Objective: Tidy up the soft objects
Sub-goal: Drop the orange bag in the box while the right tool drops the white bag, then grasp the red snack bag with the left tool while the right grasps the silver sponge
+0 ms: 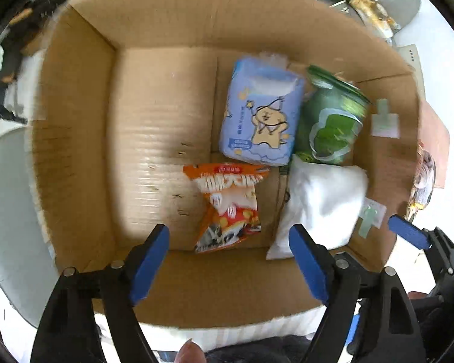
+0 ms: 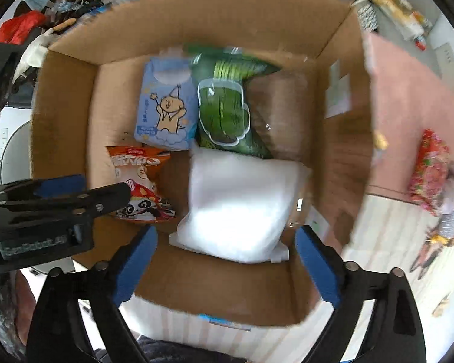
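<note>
The white pillow pack [image 2: 239, 205] lies in the cardboard box [image 2: 215, 290], against the near wall toward the box's right side, its long axis running from the near wall toward the far one. It sits directly ahead of the right hand-held gripper [image 2: 227, 260], whose jaws are spread wide and empty, straddling its width. The left hand-held gripper [image 1: 230, 260], also spread and empty, faces the orange snack bag [image 1: 230, 205] just left of the pack. Beyond lie the blue tissue pack [image 1: 261, 115] and green bag [image 1: 330, 121], side by side. The right hand looks nearer the pillow pack.
</note>
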Available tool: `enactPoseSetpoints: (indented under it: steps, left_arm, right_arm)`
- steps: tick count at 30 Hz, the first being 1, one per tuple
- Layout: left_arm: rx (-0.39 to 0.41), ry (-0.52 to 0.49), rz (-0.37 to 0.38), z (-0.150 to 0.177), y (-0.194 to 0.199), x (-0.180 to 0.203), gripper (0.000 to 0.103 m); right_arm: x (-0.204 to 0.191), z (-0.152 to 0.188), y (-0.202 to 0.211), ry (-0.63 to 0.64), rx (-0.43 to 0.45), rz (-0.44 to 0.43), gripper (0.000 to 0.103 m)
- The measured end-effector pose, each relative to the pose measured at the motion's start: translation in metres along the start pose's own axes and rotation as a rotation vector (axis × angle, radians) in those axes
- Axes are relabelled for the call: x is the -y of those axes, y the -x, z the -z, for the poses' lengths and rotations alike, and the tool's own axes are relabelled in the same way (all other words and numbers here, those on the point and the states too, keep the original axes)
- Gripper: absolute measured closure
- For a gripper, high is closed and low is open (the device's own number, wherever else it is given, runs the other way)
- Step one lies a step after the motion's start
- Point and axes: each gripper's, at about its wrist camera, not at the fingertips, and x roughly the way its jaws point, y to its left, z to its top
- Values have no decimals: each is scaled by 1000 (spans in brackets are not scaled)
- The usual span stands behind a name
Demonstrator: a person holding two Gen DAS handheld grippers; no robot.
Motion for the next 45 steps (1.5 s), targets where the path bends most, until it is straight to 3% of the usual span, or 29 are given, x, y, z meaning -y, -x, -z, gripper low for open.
enactPoseSetpoints:
  steps: [2, 9, 18, 22, 27, 32, 39, 45]
  left_arm:
    - [37, -6, -8, 14, 14, 4, 8]
    - [167, -1, -32, 43, 65, 4, 5]
    - [310, -8, -59, 81, 105, 21, 1]
    - [390, -48, -98, 88, 126, 57, 1]
    - [456, -115, -111, 81, 139, 125, 1]
    - [387, -217, -62, 44, 106, 215, 1]
    - [180, -341, -83, -32, 0, 339, 1]
    - [8, -363, -144, -83, -93, 390, 1]
  right_arm:
    - [-1, 8, 14, -9, 26, 3, 0]
    - [-2, 39, 63, -18, 156, 65, 0]
    - [8, 78, 110, -16, 239, -14, 0]
    - [35, 90, 129, -63, 308, -67, 0]
    - [110, 105, 149, -184, 359, -81, 0]
    - [228, 116, 151, -368, 370, -25, 0]
    - [391, 101, 99, -577, 269, 4, 3]
    - [456, 84, 52, -613, 191, 9, 6]
